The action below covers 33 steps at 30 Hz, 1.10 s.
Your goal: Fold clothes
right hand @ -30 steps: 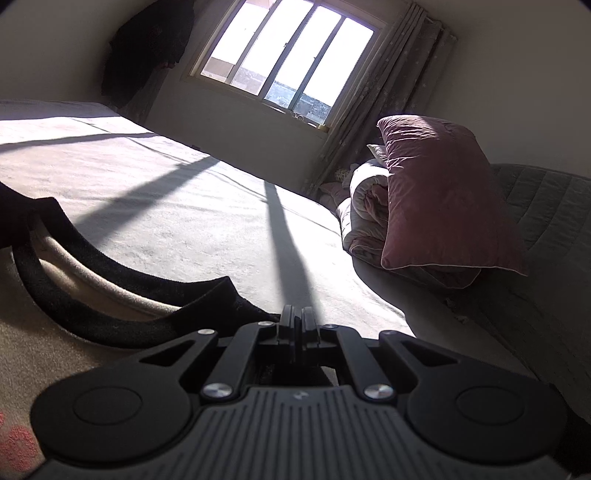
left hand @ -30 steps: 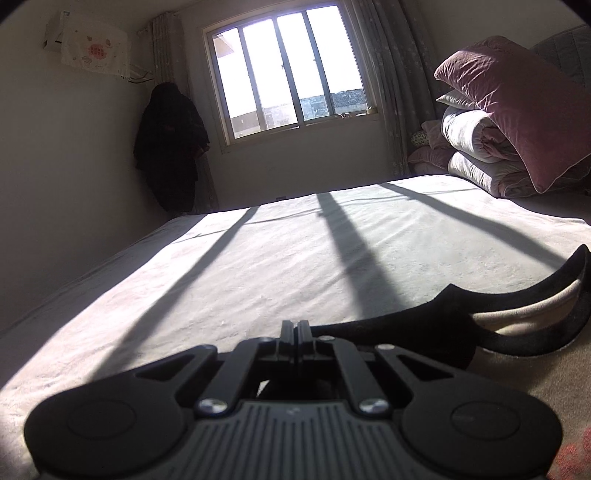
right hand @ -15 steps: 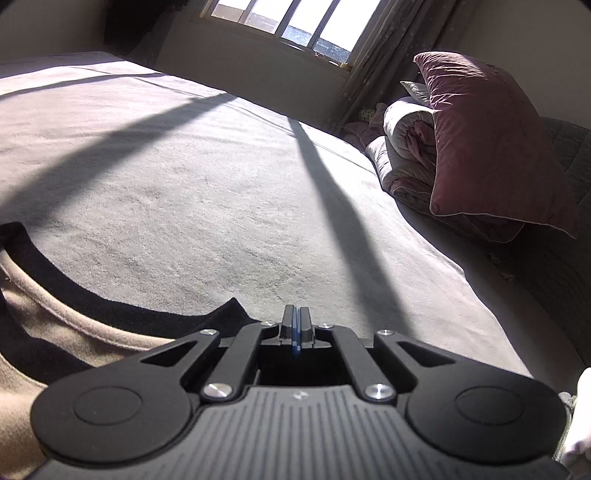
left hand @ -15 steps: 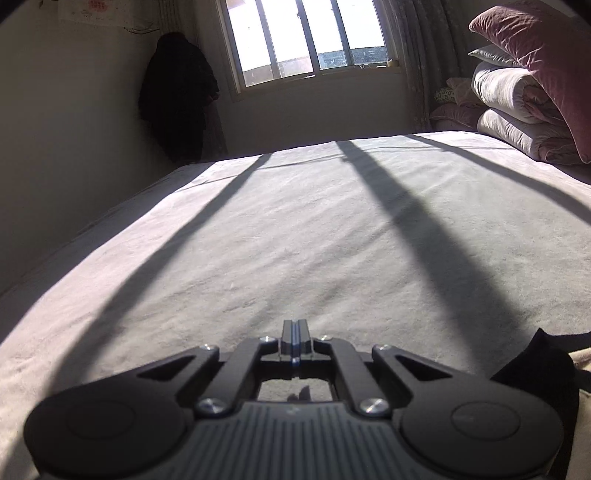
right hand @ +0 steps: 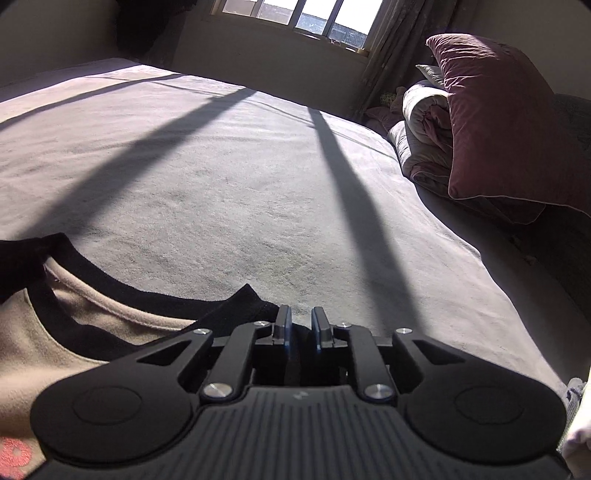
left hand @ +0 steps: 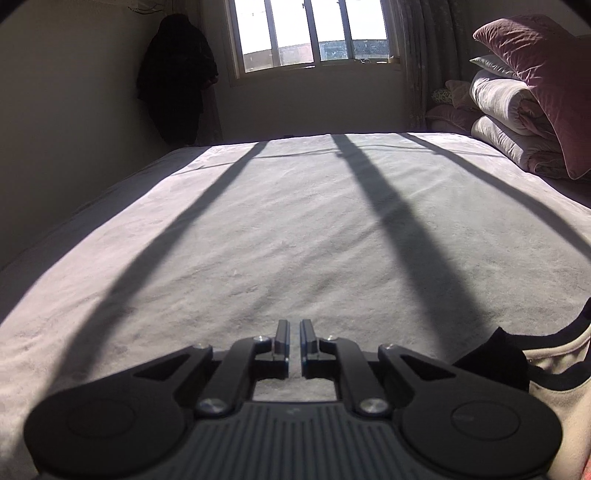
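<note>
A beige top with a black collar band and black shoulders [right hand: 92, 325] lies flat on the grey bed sheet [right hand: 221, 184], neck opening facing the window. My right gripper [right hand: 300, 328] hovers at the top's right shoulder corner [right hand: 247, 302]. Its jaws are opening a little and the pads press on nothing. In the left wrist view the same top [left hand: 554, 373] shows at the lower right edge. My left gripper [left hand: 294, 339] stands left of it over bare sheet, jaws opening by a narrow gap with nothing between them.
A maroon pillow [left hand: 535, 74] rests on folded quilts [left hand: 506, 110] at the bed's far right. A window [left hand: 314, 33] faces me, and a dark coat [left hand: 173, 74] hangs in the left corner. Window-bar shadows cross the sheet.
Both grippers were shut and now stand slightly parted. Both views have tipped down toward the bed. The left gripper has come off the black shoulder, which now sits farther right.
</note>
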{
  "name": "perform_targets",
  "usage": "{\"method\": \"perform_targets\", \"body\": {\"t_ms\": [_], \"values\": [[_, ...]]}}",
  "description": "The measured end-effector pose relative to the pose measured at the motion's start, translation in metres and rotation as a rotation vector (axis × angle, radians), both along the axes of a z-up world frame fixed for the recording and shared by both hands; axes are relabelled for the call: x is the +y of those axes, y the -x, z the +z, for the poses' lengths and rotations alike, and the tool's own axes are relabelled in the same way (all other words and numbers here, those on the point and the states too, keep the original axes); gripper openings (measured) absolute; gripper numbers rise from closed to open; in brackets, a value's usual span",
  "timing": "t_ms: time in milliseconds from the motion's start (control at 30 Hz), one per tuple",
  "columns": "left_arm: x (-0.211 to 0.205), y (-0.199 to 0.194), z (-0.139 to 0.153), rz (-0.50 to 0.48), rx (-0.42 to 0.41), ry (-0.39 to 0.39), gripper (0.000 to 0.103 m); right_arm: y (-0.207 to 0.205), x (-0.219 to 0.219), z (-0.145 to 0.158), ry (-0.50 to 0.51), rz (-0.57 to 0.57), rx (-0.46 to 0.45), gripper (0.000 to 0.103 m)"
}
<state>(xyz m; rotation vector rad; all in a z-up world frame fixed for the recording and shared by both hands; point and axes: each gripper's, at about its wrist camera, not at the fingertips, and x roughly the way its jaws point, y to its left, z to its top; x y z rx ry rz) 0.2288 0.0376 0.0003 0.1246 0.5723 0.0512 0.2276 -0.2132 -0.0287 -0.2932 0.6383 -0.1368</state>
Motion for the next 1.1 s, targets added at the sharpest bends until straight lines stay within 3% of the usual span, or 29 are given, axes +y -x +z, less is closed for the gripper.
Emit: {"method": "perform_targets", "body": {"t_ms": [67,167,367,600,833,933,1100], "values": [[0.003,0.010,0.004,-0.005,0.017,0.015,0.014,0.012,0.001,0.004,-0.002,0.001,0.004,0.040],[0.009,0.026,0.008,-0.007,0.043,0.032,0.023,0.029,0.002,0.008,-0.013,0.009,0.026,0.040],[0.028,0.057,0.015,0.012,0.086,0.069,0.032,0.058,0.005,0.016,-0.057,0.017,0.073,0.040],[0.073,0.094,0.017,0.117,0.143,0.208,0.048,0.079,0.018,0.027,-0.115,0.043,0.115,0.040],[0.113,0.123,-0.004,0.199,0.179,0.330,0.060,0.079,0.055,0.039,-0.141,0.108,0.141,0.040],[0.128,0.121,-0.012,0.210,0.219,0.414,0.060,0.068,0.065,0.045,-0.219,0.122,0.144,0.040],[0.138,0.124,-0.016,0.174,0.239,0.463,0.060,0.032,0.077,0.046,-0.346,0.139,0.167,0.040]]}}
